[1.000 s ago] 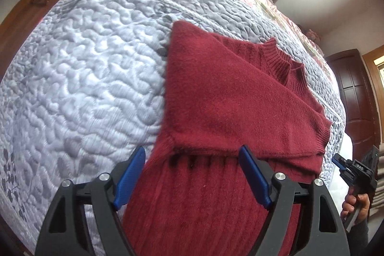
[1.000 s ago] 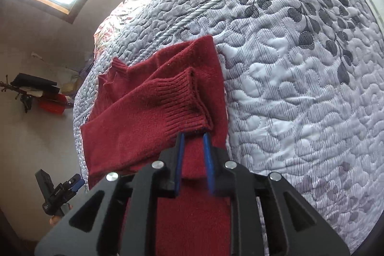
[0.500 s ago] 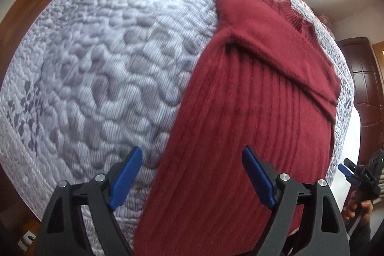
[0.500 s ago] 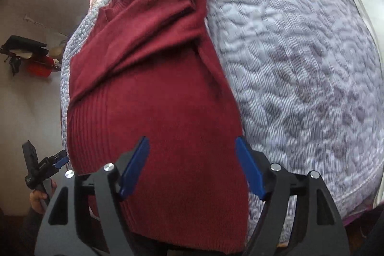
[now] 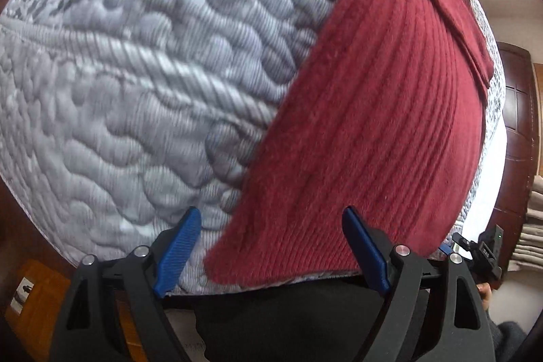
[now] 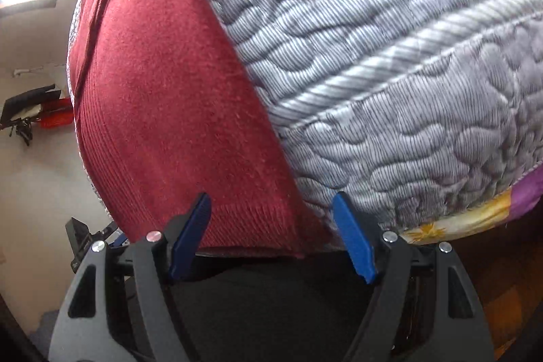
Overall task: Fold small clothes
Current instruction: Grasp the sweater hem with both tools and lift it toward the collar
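Sweater (image 5: 380, 111): dark red knit with lengthwise ribs and a ribbed hem band; a sleeve is folded across the chest near the collar end.
Sweater's place: flat on the grey quilted bedspread (image 5: 135, 83), its hem at the bedspread's near edge.
Sweater's axis: long axis runs away from the near edge of the bedspread, hem nearest, collar at the far end.
Left gripper (image 5: 271, 250): blue fingers spread wide, holding nothing, straddling the sweater's left hem corner.
Right gripper (image 6: 275, 236): fingers parted, empty, at the sweater's right hem corner (image 6: 298, 246).
Bedspread edge: a colourful blanket (image 6: 475, 216) shows beneath it.
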The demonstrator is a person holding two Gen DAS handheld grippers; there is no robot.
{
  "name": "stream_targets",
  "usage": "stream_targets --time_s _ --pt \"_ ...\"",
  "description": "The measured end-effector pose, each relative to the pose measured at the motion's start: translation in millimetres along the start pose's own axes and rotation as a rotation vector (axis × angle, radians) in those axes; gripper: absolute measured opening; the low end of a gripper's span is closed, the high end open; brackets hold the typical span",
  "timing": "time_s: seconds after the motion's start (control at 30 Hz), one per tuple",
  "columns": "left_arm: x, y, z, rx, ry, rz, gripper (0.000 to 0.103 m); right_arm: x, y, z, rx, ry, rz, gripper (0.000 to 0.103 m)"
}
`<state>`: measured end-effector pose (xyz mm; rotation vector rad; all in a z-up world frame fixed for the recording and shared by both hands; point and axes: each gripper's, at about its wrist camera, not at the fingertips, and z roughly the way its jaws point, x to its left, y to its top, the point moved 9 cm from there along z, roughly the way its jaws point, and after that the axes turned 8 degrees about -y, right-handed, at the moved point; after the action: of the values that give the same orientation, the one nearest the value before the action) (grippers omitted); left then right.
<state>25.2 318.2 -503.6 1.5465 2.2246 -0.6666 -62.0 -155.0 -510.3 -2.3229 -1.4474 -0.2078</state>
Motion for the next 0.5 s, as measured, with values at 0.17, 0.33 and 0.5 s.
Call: stream_targets --time_s 0.17,0.33,0.5 --pt "4.5 -8.3 4.0 0.006 -0.047 -0.042 0.088 -4.9 -14.8 17.2 0.013 0.021 0.022 0.074" --pt "6.8 -8.4 0.8 0.023 -0.09 -0.078 0.087 0.8 -29.2 30.3 0.023 0.024 0.01 0.075" --pt "1.1 -12.6 2.0 0.042 -0.08 -0.042 0.075 12.9 -32.4 38.9 0.024 0.047 0.005 0.063"
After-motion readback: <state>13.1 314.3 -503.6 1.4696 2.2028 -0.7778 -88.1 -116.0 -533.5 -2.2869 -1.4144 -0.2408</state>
